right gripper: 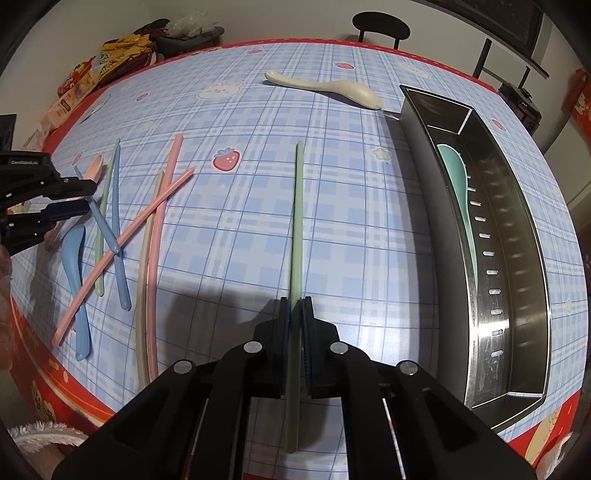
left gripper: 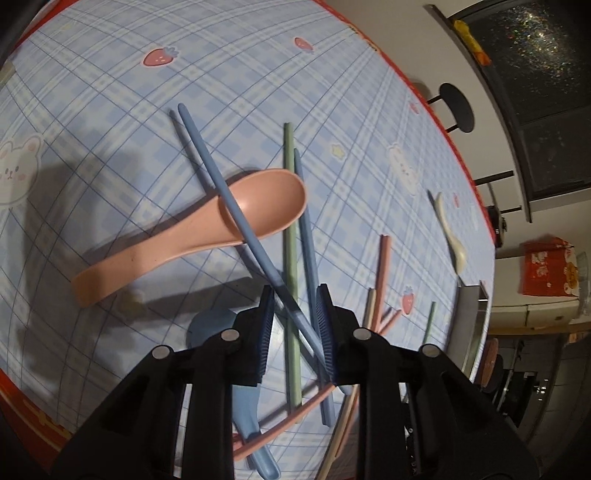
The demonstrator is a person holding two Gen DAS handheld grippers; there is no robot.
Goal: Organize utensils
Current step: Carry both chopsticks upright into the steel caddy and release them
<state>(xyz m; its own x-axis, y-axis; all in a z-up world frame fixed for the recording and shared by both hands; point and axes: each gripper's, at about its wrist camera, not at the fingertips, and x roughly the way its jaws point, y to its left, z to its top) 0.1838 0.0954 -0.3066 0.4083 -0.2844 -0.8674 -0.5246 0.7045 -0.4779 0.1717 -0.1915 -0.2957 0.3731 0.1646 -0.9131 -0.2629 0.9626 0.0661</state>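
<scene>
My right gripper [right gripper: 295, 306] is shut on a green chopstick [right gripper: 297, 221] that points forward above the table. A steel utensil tray [right gripper: 517, 236] stands to its right with a teal spoon [right gripper: 456, 177] in it. My left gripper [left gripper: 295, 295] is open over a pile of utensils. A blue chopstick [left gripper: 236, 206] runs between its pads [left gripper: 327, 325], which do not clamp it. The chopstick crosses a pink spoon [left gripper: 192, 236]. In the pile lie a green chopstick [left gripper: 290, 258], another blue chopstick [left gripper: 308, 251], a blue spoon [left gripper: 243, 406] and pink chopsticks [left gripper: 382, 273].
A cream spoon [right gripper: 332, 86] lies at the far side of the table near the tray's end. The pile of pink, cream, green and blue chopsticks [right gripper: 155, 221] lies at the left. Chairs [right gripper: 380, 24] stand beyond the far edge. Snack bags [right gripper: 122, 55] sit at the far left.
</scene>
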